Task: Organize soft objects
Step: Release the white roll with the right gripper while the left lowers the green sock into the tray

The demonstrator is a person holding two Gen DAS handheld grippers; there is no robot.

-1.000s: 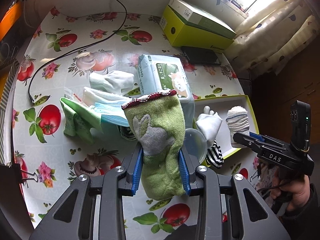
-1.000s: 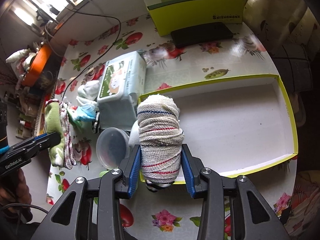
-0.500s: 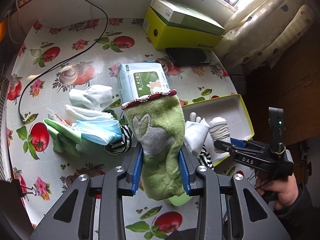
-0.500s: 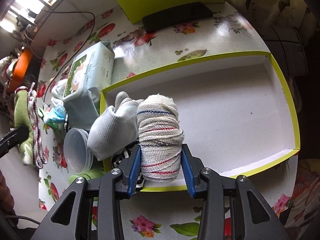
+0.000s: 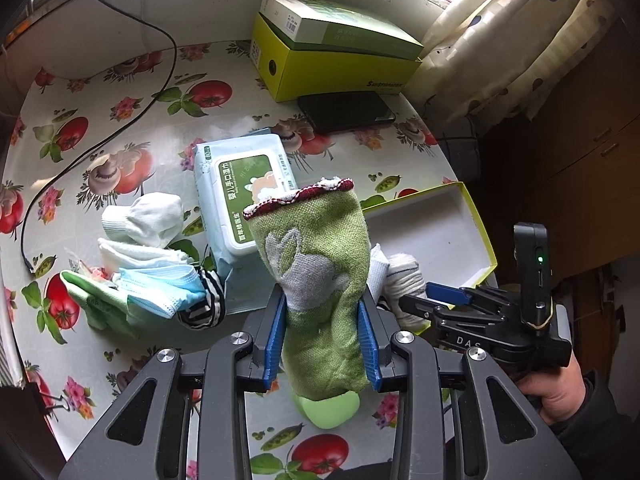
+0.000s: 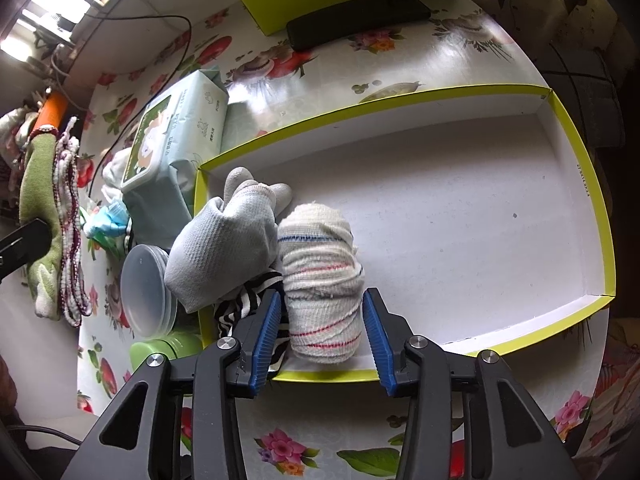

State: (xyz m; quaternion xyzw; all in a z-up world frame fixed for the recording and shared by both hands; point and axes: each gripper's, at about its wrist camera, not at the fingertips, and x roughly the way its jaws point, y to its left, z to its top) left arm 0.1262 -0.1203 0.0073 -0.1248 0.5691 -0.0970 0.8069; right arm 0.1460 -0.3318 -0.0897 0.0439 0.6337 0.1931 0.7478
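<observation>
We see a green cloth (image 5: 320,292) with a pale leaf motif and dark red trim, a white roll (image 6: 322,280) striped red and blue, a grey glove (image 6: 222,248), a yellow-green-rimmed white tray (image 6: 576,184) and a tablecloth (image 5: 120,136) printed with tomatoes (mushrooms and flowers too).

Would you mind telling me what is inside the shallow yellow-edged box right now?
In the yellow-edged box, at its left end: a rolled white cloth between the right gripper's opening jaws, a grey glove and a striped cloth partly hidden beneath them. The rest is bare white floor.
</observation>
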